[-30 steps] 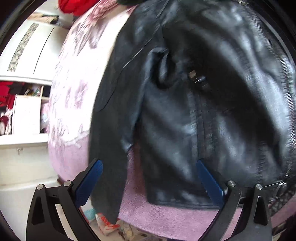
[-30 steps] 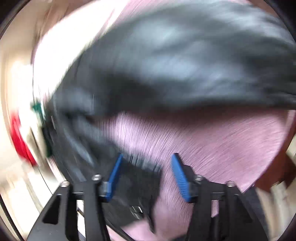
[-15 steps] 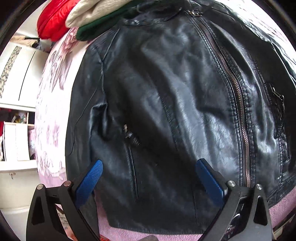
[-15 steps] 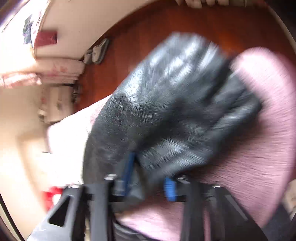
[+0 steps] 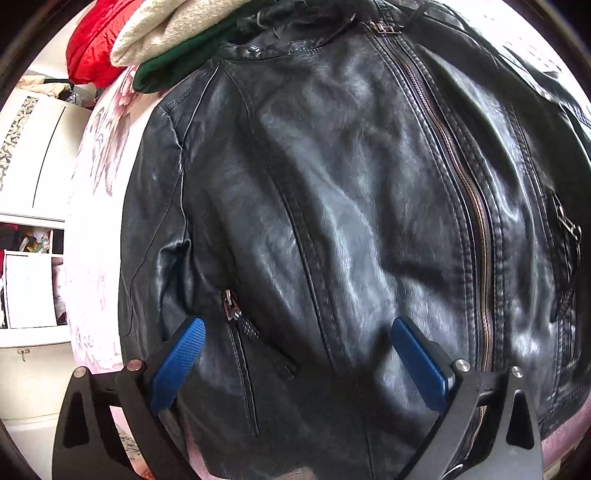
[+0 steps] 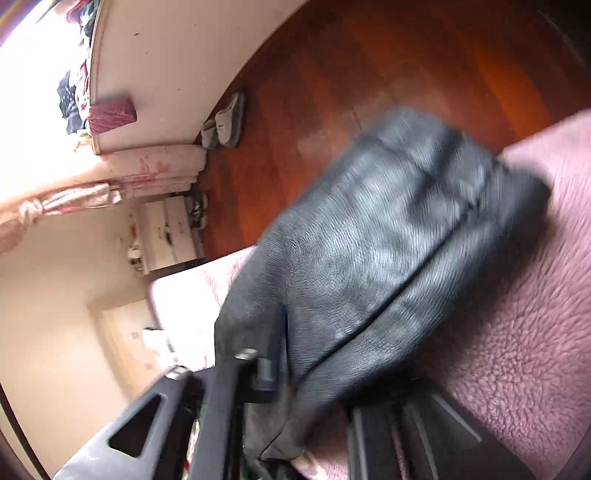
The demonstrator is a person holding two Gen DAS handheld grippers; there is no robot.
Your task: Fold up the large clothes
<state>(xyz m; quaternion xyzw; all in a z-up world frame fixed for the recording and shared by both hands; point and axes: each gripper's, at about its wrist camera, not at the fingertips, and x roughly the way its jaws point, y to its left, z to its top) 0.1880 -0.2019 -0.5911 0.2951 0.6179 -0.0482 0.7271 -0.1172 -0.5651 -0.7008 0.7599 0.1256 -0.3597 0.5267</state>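
A black leather jacket (image 5: 332, 221) is spread front side up on a bed covered by a pink fleece blanket (image 6: 517, 332). In the left wrist view its closed front zipper (image 5: 476, 229) runs away from the jaws on their right side, and a small pocket zipper (image 5: 236, 321) is seen just ahead of the left blue pad (image 5: 177, 365). The left gripper (image 5: 295, 332) is held above the lower part of the jacket with its jaws spread wide, and nothing is grasped between them.

In the right wrist view a sleeve of the jacket (image 6: 388, 258) extends forward from the jaws over the blanket, and its far end is blurred. The right gripper (image 6: 314, 373) appears to be closed on this sleeve: the leather passes between the two jaws and covers the pads.

Far ahead of the left jaws, beyond the jacket collar, a pile of other clothes is lying: a red garment (image 5: 92, 48), a beige one (image 5: 173, 29) and a green one (image 5: 173, 66). To the left of the left jaws white cupboards (image 5: 29, 155) are seen. Beyond the sleeve, in the right view, a dark red wooden floor (image 6: 388, 74) is visible, with a pair of grey slippers (image 6: 225, 122) at the wall.
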